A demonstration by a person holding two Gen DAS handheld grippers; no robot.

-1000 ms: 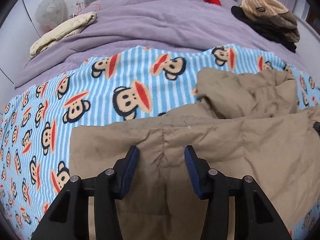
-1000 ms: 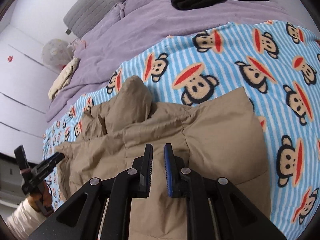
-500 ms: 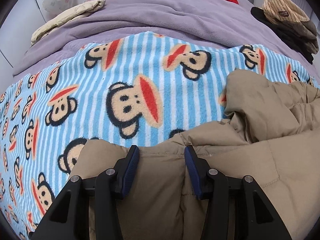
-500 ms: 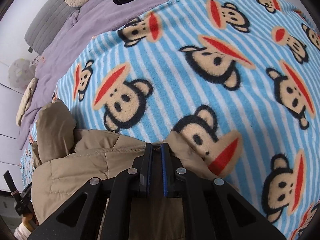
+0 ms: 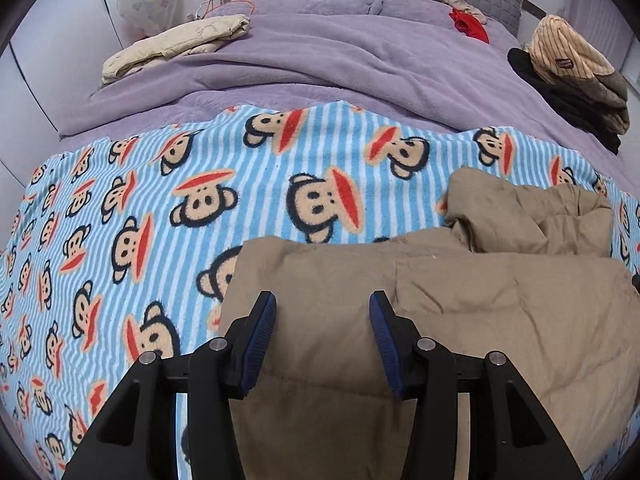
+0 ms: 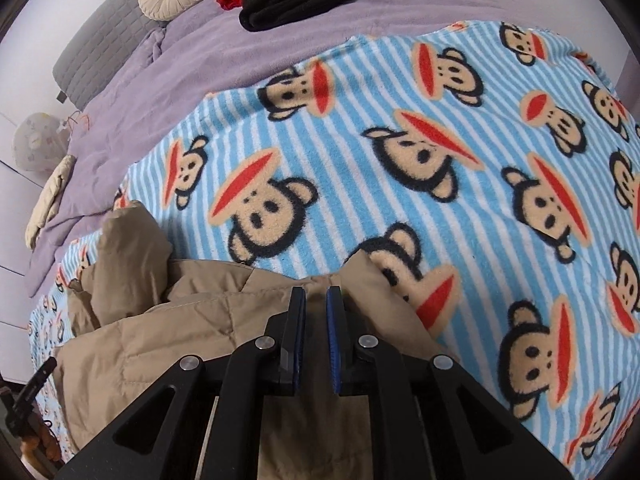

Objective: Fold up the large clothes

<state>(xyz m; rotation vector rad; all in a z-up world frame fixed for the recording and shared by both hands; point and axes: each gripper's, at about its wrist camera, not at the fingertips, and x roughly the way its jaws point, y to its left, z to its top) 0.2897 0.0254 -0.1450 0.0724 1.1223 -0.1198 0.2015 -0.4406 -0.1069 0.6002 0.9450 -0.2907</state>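
Bed, monkey-print blanket (image 5: 320,152), tan padded coat (image 5: 460,312) lying on it
Left gripper (image 5: 322,312) jaws spread above coat; right gripper (image 6: 316,300) jaws pinching coat edge

The left gripper (image 5: 322,312) hangs over the tan padded coat (image 5: 440,320), its blue-padded jaws spread wide with nothing between them. The coat lies on the monkey-print blanket (image 5: 160,208), its near part flat and its far right part bunched into a crumpled heap. Beyond the blanket spreads a purple cover (image 5: 340,64); on it, far left of the coat, lies a cream folded garment (image 5: 176,42), and far right a pile of clothes (image 5: 576,80).
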